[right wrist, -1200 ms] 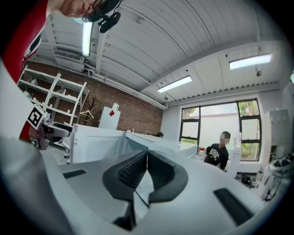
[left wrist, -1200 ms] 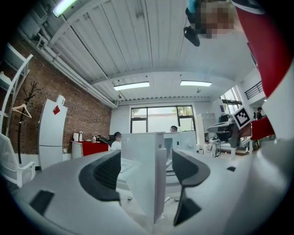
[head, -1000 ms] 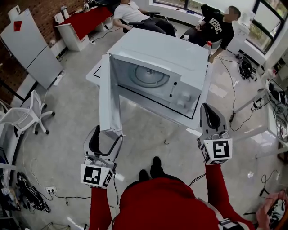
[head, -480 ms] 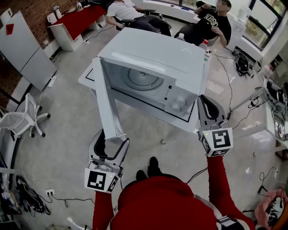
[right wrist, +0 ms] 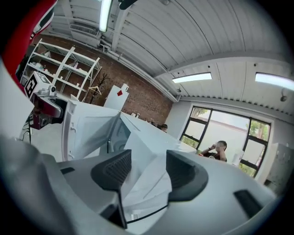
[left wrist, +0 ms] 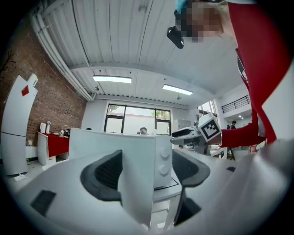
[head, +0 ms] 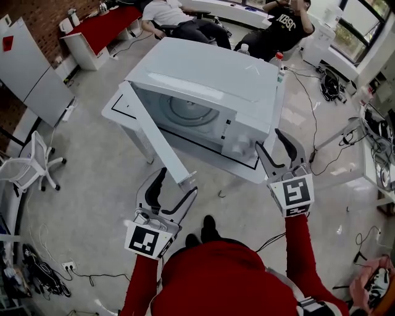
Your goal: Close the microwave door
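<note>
Head view only: microwave [head: 210, 74] on a white table [head: 116, 110], cavity open with the glass turntable [head: 187, 110] showing, two seated people [head: 170, 12] behind. Left gripper view only: looking edge-on at the door [left wrist: 135, 183], with the two knobs [left wrist: 163, 156] just beyond it. Right gripper view only: looking past the microwave's front right corner onto the door's inner face.

Door white, hinged on the microwave's left, standing roughly half open. Free edge out over the floor, ahead of the person's shoes [head: 207, 229].

Left gripper [head: 178, 184]: jaws wide apart, straddling the door's free edge, panel nearer the left pad. Contact not clear, nothing clamped. Right gripper [head: 268, 138]: jaws spread too, one either side of the front right corner by the control panel, gripping nothing.

Versus 1 s ago: door swung from pointing straight out at the person to angled in toward the cavity. Left gripper shifted right along with that edge. Right jaws spread wider, now straddling the corner.
</note>
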